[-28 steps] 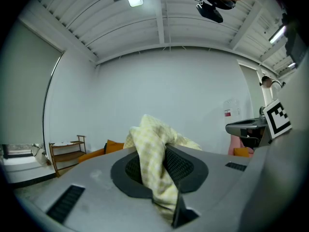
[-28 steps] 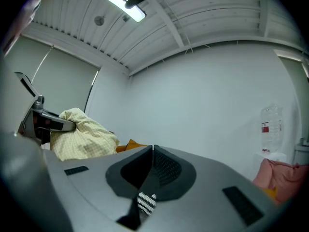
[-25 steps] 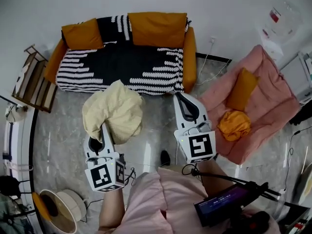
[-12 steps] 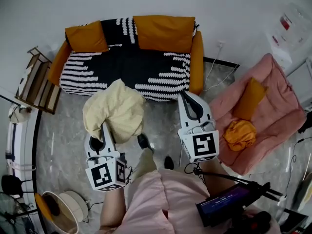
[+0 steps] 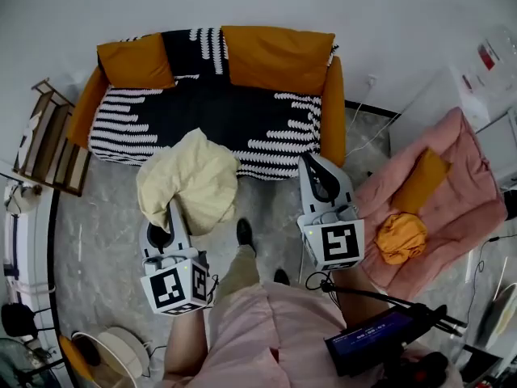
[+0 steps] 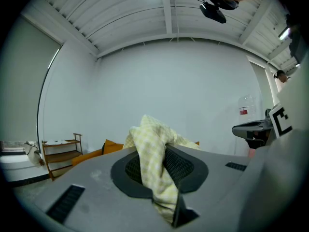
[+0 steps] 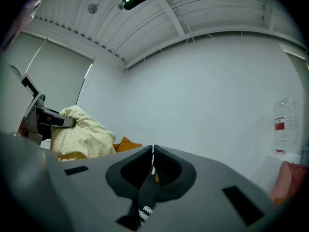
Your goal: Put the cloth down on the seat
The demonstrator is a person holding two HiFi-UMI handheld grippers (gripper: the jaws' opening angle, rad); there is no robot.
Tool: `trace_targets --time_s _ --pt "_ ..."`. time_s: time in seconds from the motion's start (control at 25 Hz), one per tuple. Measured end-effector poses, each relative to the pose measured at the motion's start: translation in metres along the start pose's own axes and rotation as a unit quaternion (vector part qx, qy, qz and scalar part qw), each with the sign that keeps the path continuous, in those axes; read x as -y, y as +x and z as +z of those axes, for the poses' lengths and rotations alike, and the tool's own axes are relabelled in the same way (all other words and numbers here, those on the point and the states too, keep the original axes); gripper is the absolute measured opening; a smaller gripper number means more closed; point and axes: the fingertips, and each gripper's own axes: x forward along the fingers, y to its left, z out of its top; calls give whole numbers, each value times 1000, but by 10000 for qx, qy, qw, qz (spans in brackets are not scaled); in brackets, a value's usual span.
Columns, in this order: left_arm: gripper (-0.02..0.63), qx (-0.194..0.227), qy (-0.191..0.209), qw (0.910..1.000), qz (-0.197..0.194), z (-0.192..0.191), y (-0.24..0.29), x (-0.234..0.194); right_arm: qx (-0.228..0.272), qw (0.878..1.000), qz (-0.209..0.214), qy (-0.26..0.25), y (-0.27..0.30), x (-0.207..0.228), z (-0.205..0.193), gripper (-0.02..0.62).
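Left tool (image 5: 174,217) grips bunched, pale-yellow checked cloth (image 5: 190,180).

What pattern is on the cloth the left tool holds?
The cloth is pale yellow check, clearest in left gripper view.

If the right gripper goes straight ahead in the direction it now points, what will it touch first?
Most likely the sofa, near its orange armrest: the right gripper aims at that end. Depth is unclear, so this is a guess.
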Motion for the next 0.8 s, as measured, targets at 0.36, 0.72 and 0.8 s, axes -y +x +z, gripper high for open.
trace_targets --time_s 0.36,0.72,0.8 --pt "67 -1 85 9993 -368 8 107 -48 -160 9989 -432 -4 102 5 7 11" --pt "67 294 85 9960 -840 31 188 -64 55 9958 -873 -260 161 17 40 11" --pt "67 365 82 9946 -969 38 200 -59 102 9947 -979 -300 165 24 46 11"
